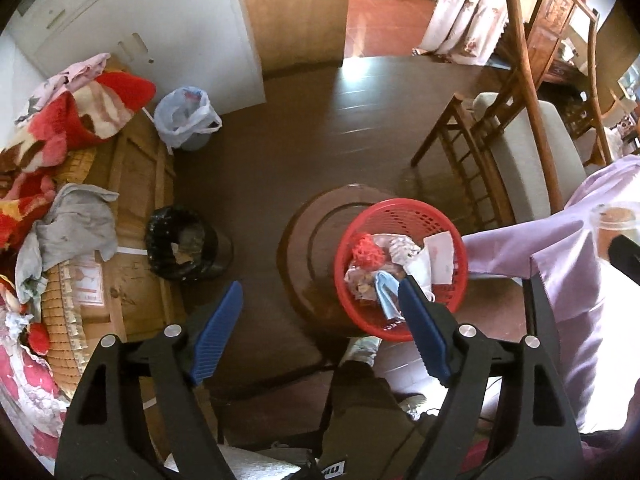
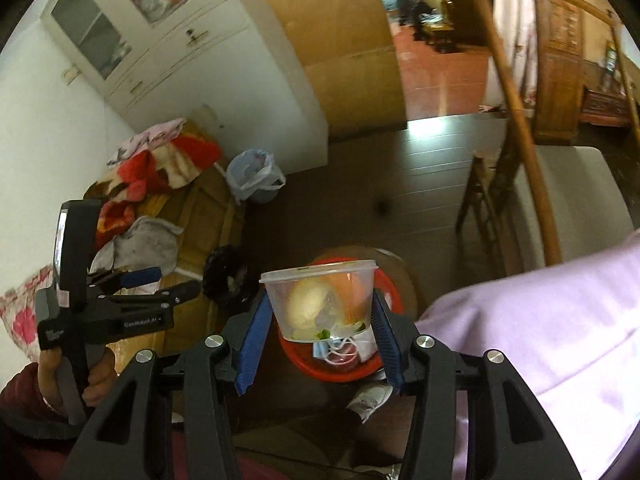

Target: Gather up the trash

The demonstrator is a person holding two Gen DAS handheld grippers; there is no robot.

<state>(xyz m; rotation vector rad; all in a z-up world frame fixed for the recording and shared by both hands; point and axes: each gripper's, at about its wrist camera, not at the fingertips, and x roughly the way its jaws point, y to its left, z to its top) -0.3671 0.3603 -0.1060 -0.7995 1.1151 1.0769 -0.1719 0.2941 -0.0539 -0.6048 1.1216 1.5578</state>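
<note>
Below both cameras, a dark wooden plank floor (image 1: 288, 128) is spreading out, with a round brown wooden stool (image 1: 312, 240) standing on it and a lilac cloth-covered table (image 2: 540, 320) edging in beside that. On the stool a red perforated plastic basket (image 1: 448, 216) is sitting, already holding crumpled paper, a blue face mask and red netting. Over it the right gripper (image 2: 322, 312) is carrying a clear round plastic tub with food scraps inside (image 2: 320, 300), its blue pads (image 2: 256, 332) clenching the tub's walls from both sides. The left gripper (image 1: 320, 320) is hanging above the stool beside the basket with its fingers spread wide and nothing between them. The tub is thin and tapering, so it is likely risking a slip or a buckle under the squeeze, and any tilt could be spilling scraps onto the floor. Dropped off-centre, it could be tipping the light basket off the stool.
</note>
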